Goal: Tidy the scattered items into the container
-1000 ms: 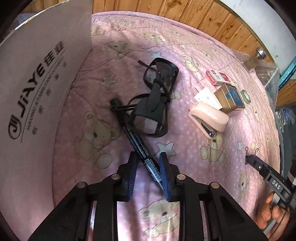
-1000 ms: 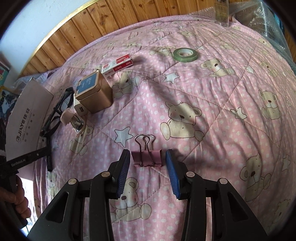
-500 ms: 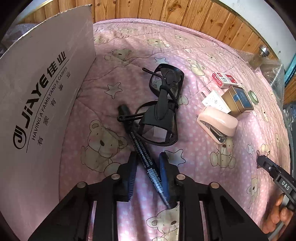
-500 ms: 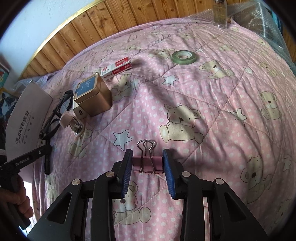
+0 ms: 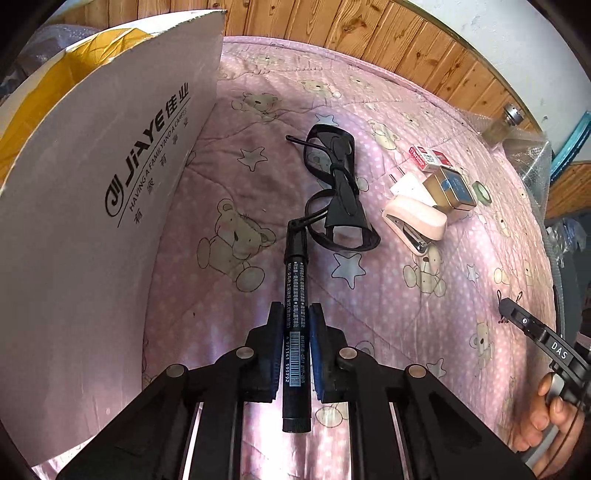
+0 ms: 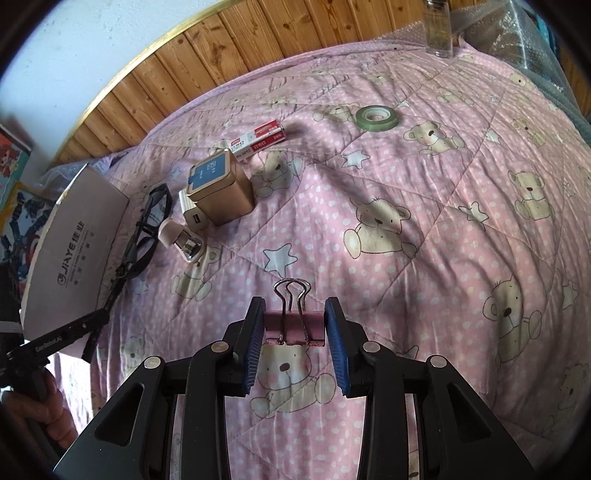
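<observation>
Pink quilt point(image 6: 424, 206), printed with bears and stars, covers the bed against a wooden wall point(image 5: 332, 29). A cardboard box point(image 5: 92, 221) stands at the left edge of the bed, its flap upright, its yellow inside just visible in the left wrist view.

Black glasses point(image 5: 338, 192) lie near the box flap. To their right sits a cluster: a pink stapler point(image 5: 413, 221), a white charger point(image 5: 406, 186) touching a gold tin point(image 5: 448, 188) with a blue lid, and a red-and-white staple box point(image 5: 426, 158) just beyond. A green tape roll point(image 6: 377, 117) lies apart, farther toward the wall, and a glass bottle point(image 6: 439, 29) stands at the bed's far edge.

The left tool point(image 5: 295, 332) is clamped on a black marker point(image 5: 294, 295), held lengthwise between the pads, its cap end close to the glasses; whether the marker is clear of the quilt cannot be told. The right tool point(image 6: 295, 325) has its pads against both ends of a pink binder clip point(image 6: 293, 328), wire handles pointing away, low over the quilt.
</observation>
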